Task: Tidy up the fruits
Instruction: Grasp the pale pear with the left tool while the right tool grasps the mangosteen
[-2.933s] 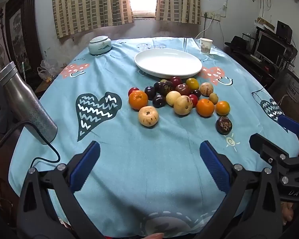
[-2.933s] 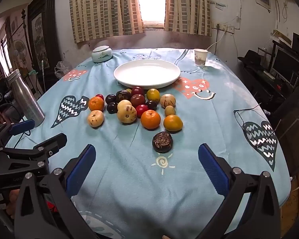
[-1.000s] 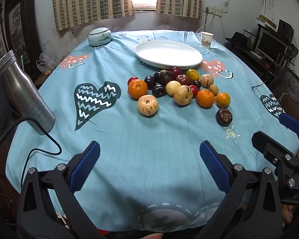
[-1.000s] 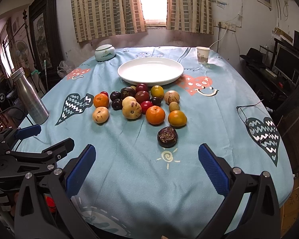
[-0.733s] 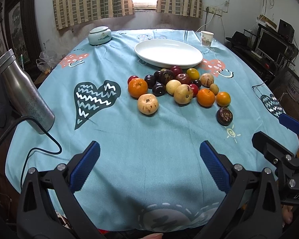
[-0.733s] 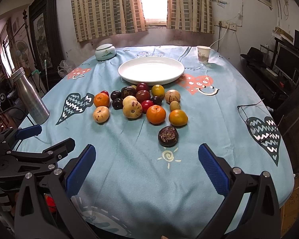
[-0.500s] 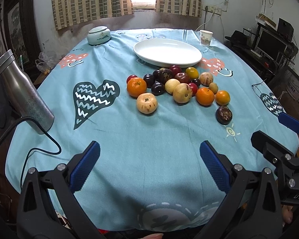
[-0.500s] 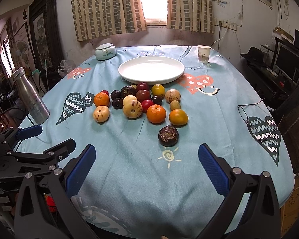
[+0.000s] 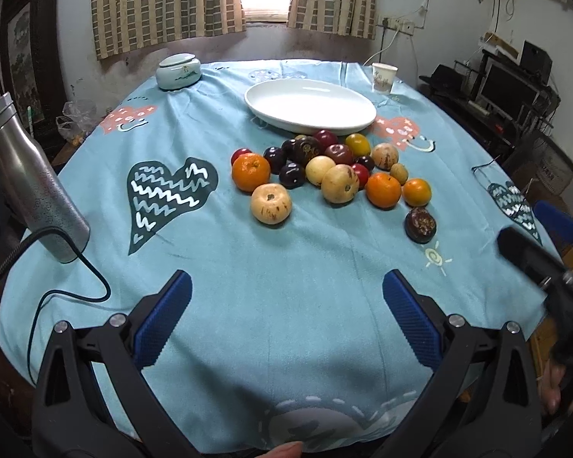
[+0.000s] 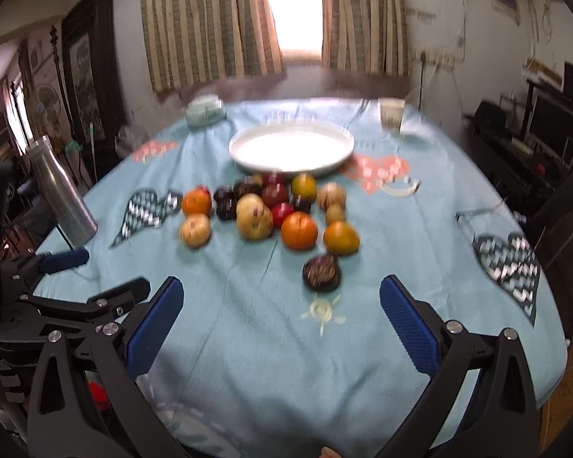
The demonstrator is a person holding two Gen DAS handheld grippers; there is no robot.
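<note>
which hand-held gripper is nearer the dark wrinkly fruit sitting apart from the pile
Right. The right hand-held gripper sits open just short of the dark wrinkly fruit; the left hand-held gripper is open farther to the fruit's left.

L gripper [image 9: 286, 307] and R gripper [image 10: 281, 311]: jaws wide apart, empty, side by side; R view blurred.

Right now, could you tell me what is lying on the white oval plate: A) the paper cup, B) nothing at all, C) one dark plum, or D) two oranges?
B: the white oval plate shows only bare white surface, while the fruit pile sits on the blue tablecloth just in front of it and the paper cup stands on the cloth beyond it.
</note>
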